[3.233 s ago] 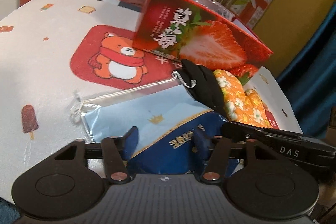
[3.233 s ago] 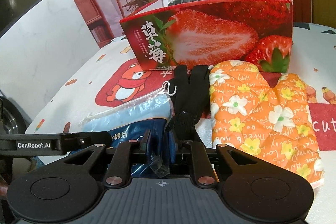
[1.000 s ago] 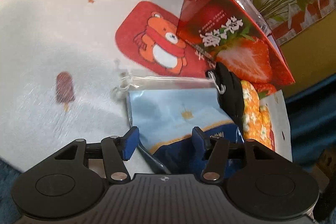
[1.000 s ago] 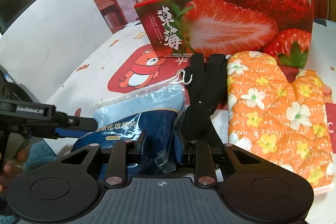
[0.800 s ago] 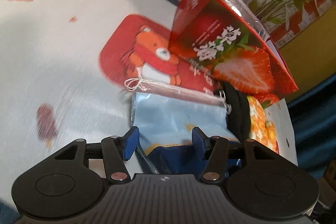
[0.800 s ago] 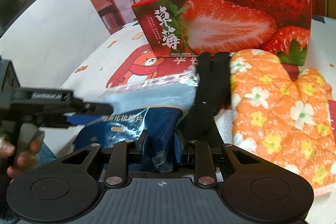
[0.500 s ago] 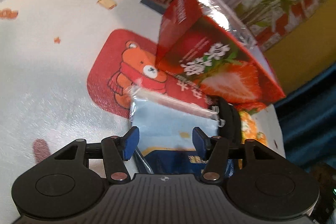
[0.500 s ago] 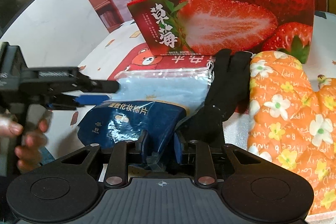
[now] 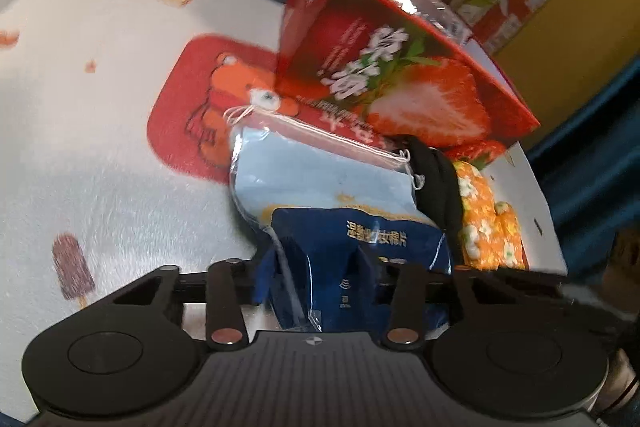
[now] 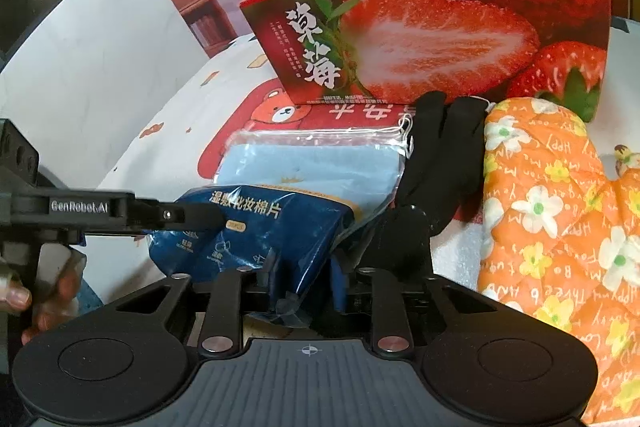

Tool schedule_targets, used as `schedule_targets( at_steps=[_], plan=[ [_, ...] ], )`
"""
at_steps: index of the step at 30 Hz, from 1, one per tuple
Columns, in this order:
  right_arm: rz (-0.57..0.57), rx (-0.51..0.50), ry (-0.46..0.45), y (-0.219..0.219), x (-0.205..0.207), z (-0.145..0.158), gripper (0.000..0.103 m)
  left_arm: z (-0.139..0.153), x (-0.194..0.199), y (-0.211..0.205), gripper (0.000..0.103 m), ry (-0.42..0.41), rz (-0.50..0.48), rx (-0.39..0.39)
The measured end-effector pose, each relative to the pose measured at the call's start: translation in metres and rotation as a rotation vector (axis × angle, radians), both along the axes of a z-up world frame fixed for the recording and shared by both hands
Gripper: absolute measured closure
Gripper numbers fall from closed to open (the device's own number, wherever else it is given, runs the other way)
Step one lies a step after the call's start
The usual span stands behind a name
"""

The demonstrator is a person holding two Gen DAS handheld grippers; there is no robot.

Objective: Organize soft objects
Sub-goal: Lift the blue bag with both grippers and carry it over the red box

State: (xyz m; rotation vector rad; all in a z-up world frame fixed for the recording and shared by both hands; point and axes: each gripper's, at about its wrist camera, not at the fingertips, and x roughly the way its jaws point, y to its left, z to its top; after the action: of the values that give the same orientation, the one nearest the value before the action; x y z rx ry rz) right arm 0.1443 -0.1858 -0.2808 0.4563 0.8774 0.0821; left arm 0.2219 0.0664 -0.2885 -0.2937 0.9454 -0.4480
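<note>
Dark blue cotton-pad pack (image 10: 256, 227) lifted and tilted, pale blue pouch (image 10: 316, 167) behind, black glove (image 10: 440, 163), orange floral mitt (image 10: 552, 211) alongside.

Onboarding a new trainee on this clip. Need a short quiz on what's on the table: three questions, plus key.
1. True or false: the black glove lies between the light blue bag and the orange mitt.
2. What overlaps the near end of the light blue bag?
3. Which fruit is printed on the box? A cherries, B strawberries, C apples.

Key: 1 true; 2 the blue packet; 3 B.
</note>
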Motion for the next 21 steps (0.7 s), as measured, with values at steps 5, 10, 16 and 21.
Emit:
schedule_targets(
  at_steps=[5, 10, 16, 21],
  plan=[
    [0.035, -0.055, -0.104, 0.007, 0.003, 0.028, 0.088, 0.040, -0.005, 0.006, 0.060, -0.134, 0.007, 0.015],
    [0.052, -0.140, -0.241, 0.011, 0.005, 0.064, 0.088, 0.083, -0.009, 0.003, 0.060, -0.281, 0.007, 0.020],
    [0.020, -0.185, -0.349, -0.005, 0.004, 0.102, 0.088, 0.117, -0.003, -0.015, 0.060, -0.400, 0.006, -0.017],
    [0.013, -0.228, -0.393, -0.022, 0.003, 0.126, 0.088, 0.132, 0.003, -0.034, 0.060, -0.451, -0.020, -0.033]
  ],
)
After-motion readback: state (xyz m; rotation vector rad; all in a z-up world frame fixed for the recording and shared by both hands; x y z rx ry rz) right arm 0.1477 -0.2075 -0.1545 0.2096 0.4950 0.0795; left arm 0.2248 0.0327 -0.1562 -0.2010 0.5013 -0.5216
